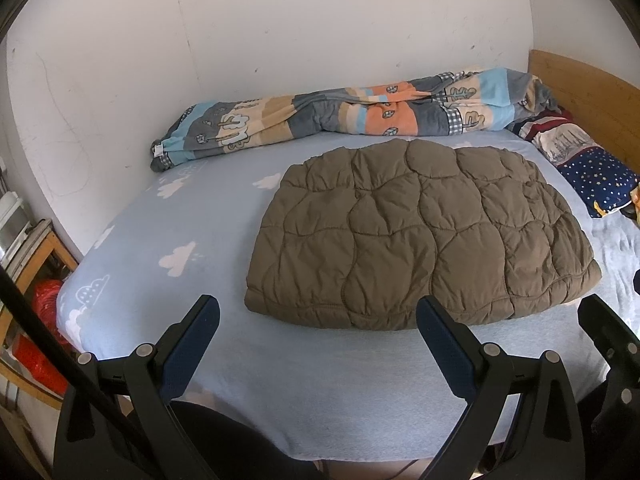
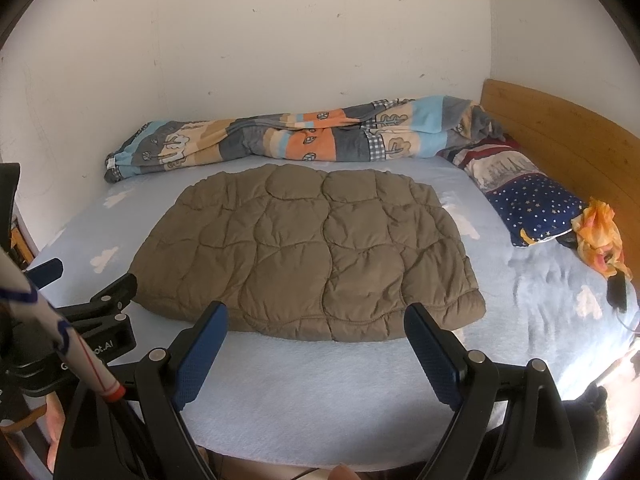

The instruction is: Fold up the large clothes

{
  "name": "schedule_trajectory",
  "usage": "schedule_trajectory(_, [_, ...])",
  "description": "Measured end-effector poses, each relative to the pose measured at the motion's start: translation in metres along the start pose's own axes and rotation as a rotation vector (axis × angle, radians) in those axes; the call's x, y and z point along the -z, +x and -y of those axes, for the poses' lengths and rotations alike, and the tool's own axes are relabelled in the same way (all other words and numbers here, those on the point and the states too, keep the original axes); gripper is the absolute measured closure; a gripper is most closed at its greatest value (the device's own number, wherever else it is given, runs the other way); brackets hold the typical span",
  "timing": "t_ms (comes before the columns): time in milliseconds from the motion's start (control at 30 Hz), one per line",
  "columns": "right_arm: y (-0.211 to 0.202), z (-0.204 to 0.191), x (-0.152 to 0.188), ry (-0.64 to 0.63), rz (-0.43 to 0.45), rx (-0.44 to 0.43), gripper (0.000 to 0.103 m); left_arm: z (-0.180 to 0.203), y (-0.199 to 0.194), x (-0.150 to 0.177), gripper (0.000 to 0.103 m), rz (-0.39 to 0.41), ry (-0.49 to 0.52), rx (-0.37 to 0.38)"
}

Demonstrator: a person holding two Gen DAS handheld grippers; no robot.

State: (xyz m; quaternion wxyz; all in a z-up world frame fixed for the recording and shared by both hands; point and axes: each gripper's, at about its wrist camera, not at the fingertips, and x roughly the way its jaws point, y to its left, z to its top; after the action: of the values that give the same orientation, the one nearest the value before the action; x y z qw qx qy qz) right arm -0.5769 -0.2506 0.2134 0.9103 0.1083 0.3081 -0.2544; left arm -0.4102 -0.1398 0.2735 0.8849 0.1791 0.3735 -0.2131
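A brown quilted jacket lies folded into a flat, roughly rectangular bundle in the middle of the light blue bed sheet. My left gripper hangs open over the near edge of the bed, just short of the jacket's near left corner, with nothing between its fingers. My right gripper is open too, its fingertips at the jacket's near hem, holding nothing. In the right wrist view the left gripper shows at the left edge. Part of the right gripper shows at the right edge of the left wrist view.
A rolled patterned blanket lies along the wall. A star-print pillow rests by the wooden headboard, with an orange cloth beside it. A wooden shelf with red items stands left of the bed.
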Motion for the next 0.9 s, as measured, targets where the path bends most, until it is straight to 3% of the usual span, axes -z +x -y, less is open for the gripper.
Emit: schedule_trajectory(900, [0.0007, 0.0078, 0.0043, 0.002, -0.009, 0.006, 0.01, 0.0031, -0.0027, -0.0011, 0.005, 0.001, 0.004, -0.004])
